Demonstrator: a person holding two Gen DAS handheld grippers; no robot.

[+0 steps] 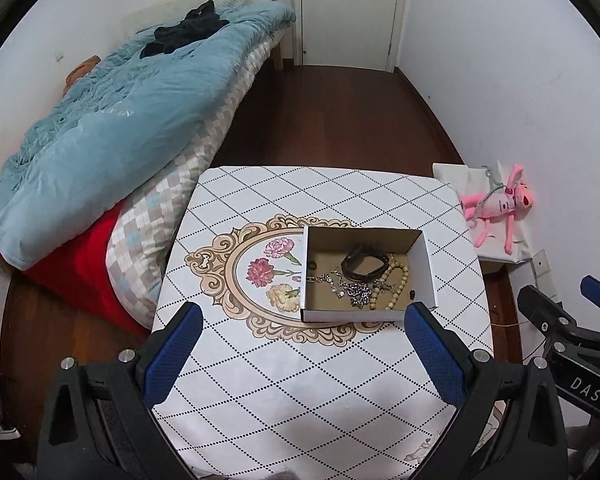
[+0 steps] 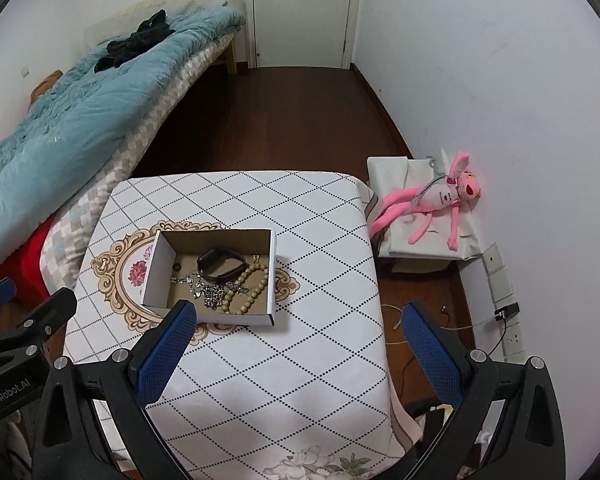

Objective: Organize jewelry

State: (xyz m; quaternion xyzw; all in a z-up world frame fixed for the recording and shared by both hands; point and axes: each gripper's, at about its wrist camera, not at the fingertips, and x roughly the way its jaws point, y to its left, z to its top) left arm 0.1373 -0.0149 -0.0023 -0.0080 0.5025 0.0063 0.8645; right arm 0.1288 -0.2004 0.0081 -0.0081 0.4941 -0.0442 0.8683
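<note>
A small open cardboard box (image 1: 426,266) (image 2: 156,268) sits on the table with the diamond-pattern cloth (image 1: 300,380) (image 2: 308,340). Inside lie a black band (image 1: 363,266) (image 2: 221,266), a silver chain (image 1: 346,286) (image 2: 206,290) and a cream bead string (image 1: 394,286) (image 2: 248,288). My left gripper (image 1: 304,314) is open and empty, just in front of the box. My right gripper (image 2: 300,312) is open and empty, in front of and right of the box. It also shows at the right edge of the left wrist view (image 1: 556,308).
A bed with a blue quilt (image 1: 112,120) (image 2: 60,120) stands left of the table. A pink plush toy (image 1: 500,204) (image 2: 432,200) lies on a white box by the right wall. Cables and wall sockets (image 2: 504,308) are at the right. A closed door (image 1: 348,12) is at the back.
</note>
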